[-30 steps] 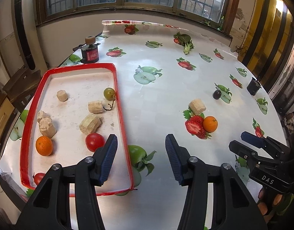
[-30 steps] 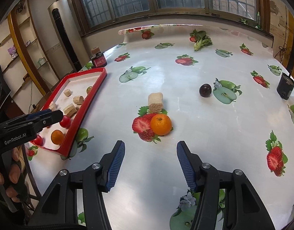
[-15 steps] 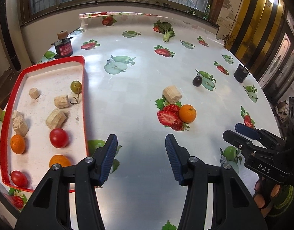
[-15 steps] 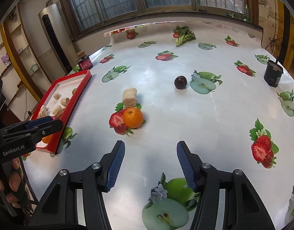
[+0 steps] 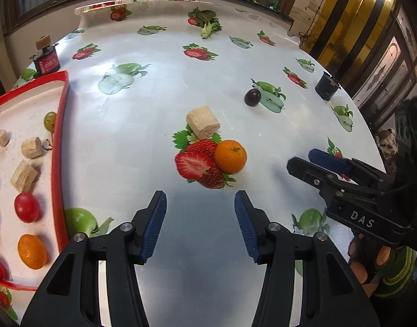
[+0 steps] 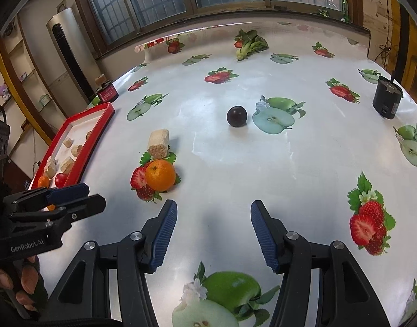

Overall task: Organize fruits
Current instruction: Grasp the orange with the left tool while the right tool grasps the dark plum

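Observation:
An orange lies on the fruit-print tablecloth just ahead of my open, empty left gripper; it also shows in the right wrist view. A beige block stands behind it. A dark plum lies farther right, straight ahead of my open, empty right gripper in its view. A red-rimmed tray at the left holds tomatoes, an orange, a green grape and several beige blocks.
A dark red jar with a cork stands behind the tray. A black cup stands at the table's right edge. The right gripper's body shows at the right of the left wrist view. Windows run behind the table.
My left gripper has swung right, away from the tray, and now faces the loose orange. My right gripper has moved right and forward, toward the plum. Both stayed open.

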`<state>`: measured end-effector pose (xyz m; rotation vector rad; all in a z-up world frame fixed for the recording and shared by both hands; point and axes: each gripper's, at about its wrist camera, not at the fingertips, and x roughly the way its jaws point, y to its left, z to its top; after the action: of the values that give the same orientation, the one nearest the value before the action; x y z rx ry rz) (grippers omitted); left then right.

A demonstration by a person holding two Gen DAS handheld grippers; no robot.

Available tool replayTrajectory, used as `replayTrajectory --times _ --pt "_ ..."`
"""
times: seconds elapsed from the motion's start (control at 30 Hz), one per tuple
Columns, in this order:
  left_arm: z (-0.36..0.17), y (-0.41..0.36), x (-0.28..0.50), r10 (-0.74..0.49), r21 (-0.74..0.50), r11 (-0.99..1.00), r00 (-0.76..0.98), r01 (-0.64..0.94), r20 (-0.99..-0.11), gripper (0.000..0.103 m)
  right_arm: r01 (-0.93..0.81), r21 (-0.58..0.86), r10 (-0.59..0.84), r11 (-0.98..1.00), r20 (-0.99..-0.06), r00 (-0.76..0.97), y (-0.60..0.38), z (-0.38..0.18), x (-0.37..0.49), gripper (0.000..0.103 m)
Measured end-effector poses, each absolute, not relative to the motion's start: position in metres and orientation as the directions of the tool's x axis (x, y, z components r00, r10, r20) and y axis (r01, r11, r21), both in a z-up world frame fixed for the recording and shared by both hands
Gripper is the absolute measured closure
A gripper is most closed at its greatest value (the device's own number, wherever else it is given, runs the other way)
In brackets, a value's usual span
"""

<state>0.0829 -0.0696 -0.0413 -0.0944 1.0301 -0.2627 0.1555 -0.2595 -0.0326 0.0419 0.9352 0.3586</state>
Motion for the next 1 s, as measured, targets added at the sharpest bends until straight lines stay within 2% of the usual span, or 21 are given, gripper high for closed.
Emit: replayTrajectory --times 0.33,0.63,0.67,0.7,0.73,0.77,1.0 --pt "-0.061 -0.096 0.121 -0.282 -0.226 0.958 0.435 0.177 -0.855 0.053 -0.299 0.190 0.331 0.935 -0.769 0.547 -0.255 -0.035 0.227 0.045" --pt "-0.067 -0.098 0.137 -0.285 -0.232 0.958 0.463 0.171 -0.839 0.053 -0.289 0.177 0.313 0.941 -0.780 0.542 -0.242 -0.054 0.281 0.061" --pt "-0.067 -0.098 0.137 -0.289 -0.236 0.957 0.467 0.171 -0.836 0.055 -0.288 0.177 0.312 0.941 -0.783 0.539 -0.241 -0.056 0.284 0.065" --pt "-0.067 -0.098 0.137 -0.298 -0.242 0.954 0.467 0.178 -0.833 0.064 -0.286 0.172 0.306 0.943 -0.786 0.537 -0.240 -0.059 0.286 0.067" --pt "-0.067 -0.098 0.137 -0.307 -0.247 0.951 0.464 0.187 -0.831 0.069 -0.284 0.166 0.301 0.944 -0.785 0.542 -0.240 -0.059 0.287 0.068" --pt "-0.067 -0.099 0.137 -0.316 -0.253 0.948 0.460 0.194 -0.830 0.071 -0.286 0.164 0.301 0.944 -0.783 0.544 -0.240 -0.060 0.287 0.074" --pt "-0.062 -0.095 0.126 -0.315 -0.248 0.948 0.468 0.202 -0.826 0.071 -0.304 0.167 0.315 0.938 -0.777 0.545 -0.244 -0.055 0.270 0.076"
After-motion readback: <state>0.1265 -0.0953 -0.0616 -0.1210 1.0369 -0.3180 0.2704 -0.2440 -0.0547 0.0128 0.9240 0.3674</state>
